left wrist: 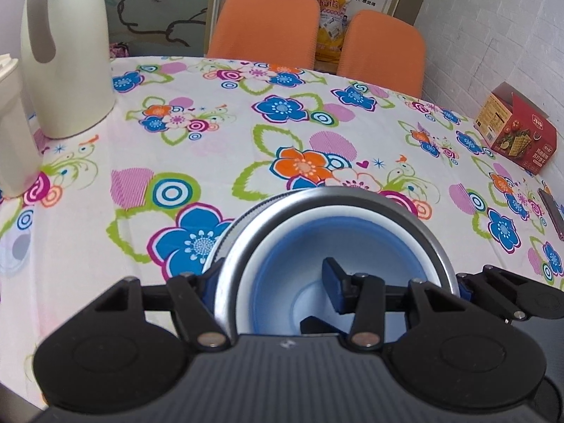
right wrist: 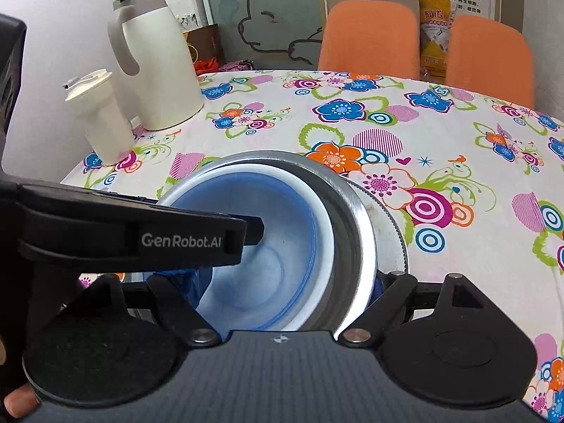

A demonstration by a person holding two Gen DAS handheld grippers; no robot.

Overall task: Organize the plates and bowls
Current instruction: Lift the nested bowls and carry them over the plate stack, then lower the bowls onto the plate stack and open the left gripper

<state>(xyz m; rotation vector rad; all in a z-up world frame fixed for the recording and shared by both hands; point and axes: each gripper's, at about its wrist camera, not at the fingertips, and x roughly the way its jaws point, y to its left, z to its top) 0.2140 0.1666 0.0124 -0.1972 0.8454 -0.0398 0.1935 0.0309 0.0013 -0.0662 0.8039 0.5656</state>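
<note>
Floral tablecloth (left wrist: pixel 218 148) under orange chairs (left wrist: pixel 264 24); each gripper (left wrist: pixel 271 285) (right wrist: pixel 282 282) clamps the stacked bowls' (right wrist: pixel 268 246) rim.

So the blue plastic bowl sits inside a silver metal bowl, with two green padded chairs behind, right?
The two padded chairs are orange, not green; the left wrist view shows it. The blue plastic bowl does sit inside the silver metal bowl.
</note>
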